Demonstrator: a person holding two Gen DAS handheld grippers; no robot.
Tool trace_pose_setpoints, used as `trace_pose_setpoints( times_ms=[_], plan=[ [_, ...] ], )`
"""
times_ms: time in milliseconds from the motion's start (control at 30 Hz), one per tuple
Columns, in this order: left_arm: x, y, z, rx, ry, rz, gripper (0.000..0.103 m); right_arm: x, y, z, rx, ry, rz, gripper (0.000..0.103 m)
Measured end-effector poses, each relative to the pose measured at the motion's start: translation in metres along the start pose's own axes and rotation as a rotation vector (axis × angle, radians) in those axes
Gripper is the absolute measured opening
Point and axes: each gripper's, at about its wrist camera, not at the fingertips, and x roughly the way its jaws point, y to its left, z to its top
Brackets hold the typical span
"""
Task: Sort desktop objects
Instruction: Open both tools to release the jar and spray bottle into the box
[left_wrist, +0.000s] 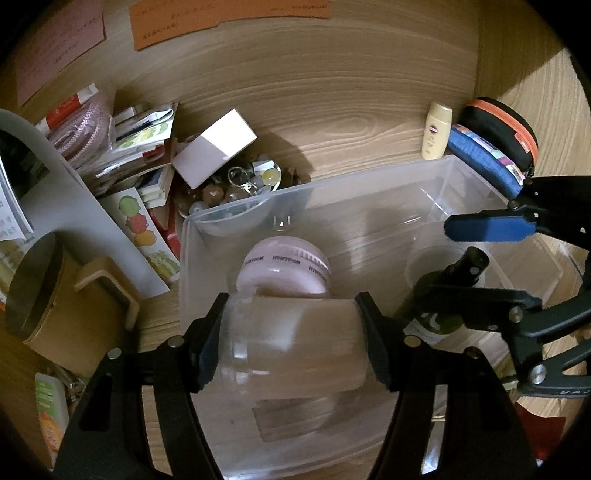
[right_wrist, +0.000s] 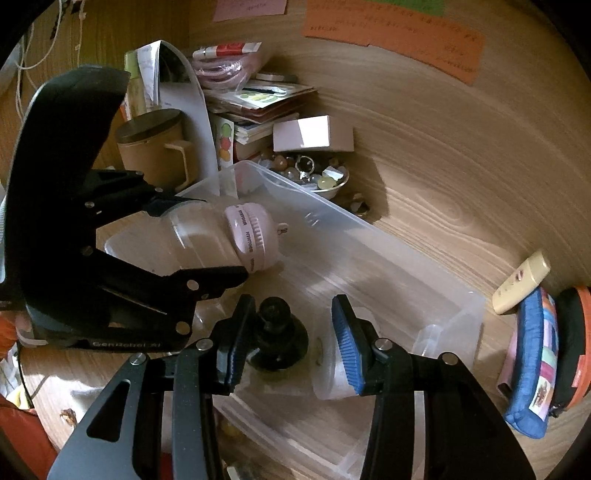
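My left gripper (left_wrist: 291, 332) is shut on a clear bottle with a pink ribbed cap (left_wrist: 286, 267) and holds it tilted over the clear plastic bin (left_wrist: 369, 184); it also shows in the right wrist view (right_wrist: 251, 236). My right gripper (right_wrist: 291, 343) is open above the bin (right_wrist: 406, 266), its fingers either side of a dark green bottle with a black cap (right_wrist: 275, 332) standing in the bin. A white jar (right_wrist: 328, 373) sits beside that bottle. The dark bottle shows in the left wrist view (left_wrist: 447, 295), with the right gripper (left_wrist: 480, 258) around it.
A bowl of beads and trinkets (left_wrist: 236, 184) and a white box (left_wrist: 214, 147) lie behind the bin. Books and papers (left_wrist: 129, 147) and a tan mug (left_wrist: 48, 295) are at the left. A cream tube (left_wrist: 437, 129), blue pouch (left_wrist: 484, 158) and orange-rimmed case (left_wrist: 506, 125) stand at the right.
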Motion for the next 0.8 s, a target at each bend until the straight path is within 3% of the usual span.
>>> trace_pose_setpoints(
  times_ms=[133, 300, 367, 500, 600, 800],
  plan=[
    [-0.005, -0.005, -0.001, 0.025, -0.024, 0.013, 0.068, -0.009, 0.000, -0.003, -0.011, -0.014, -0.029, 0.048],
    [-0.018, -0.011, 0.000, 0.057, -0.072, 0.043, 0.079, -0.021, 0.000, -0.006, -0.005, -0.028, -0.048, 0.050],
    [-0.023, -0.011, 0.001, 0.056, -0.081, 0.047, 0.080, -0.025, 0.000, -0.007, -0.003, -0.033, -0.059, 0.054],
    [-0.034, -0.008, 0.002, 0.036, -0.099, 0.065, 0.093, -0.036, 0.001, -0.012, 0.006, -0.045, -0.083, 0.062],
    [-0.044, -0.005, 0.001, 0.016, -0.112, 0.077, 0.095, -0.045, 0.001, -0.013, 0.027, -0.057, -0.098, 0.077],
    [-0.070, -0.002, -0.004, -0.020, -0.149, 0.105, 0.099, -0.068, 0.007, -0.015, 0.052, -0.106, -0.130, 0.086]
  ],
)
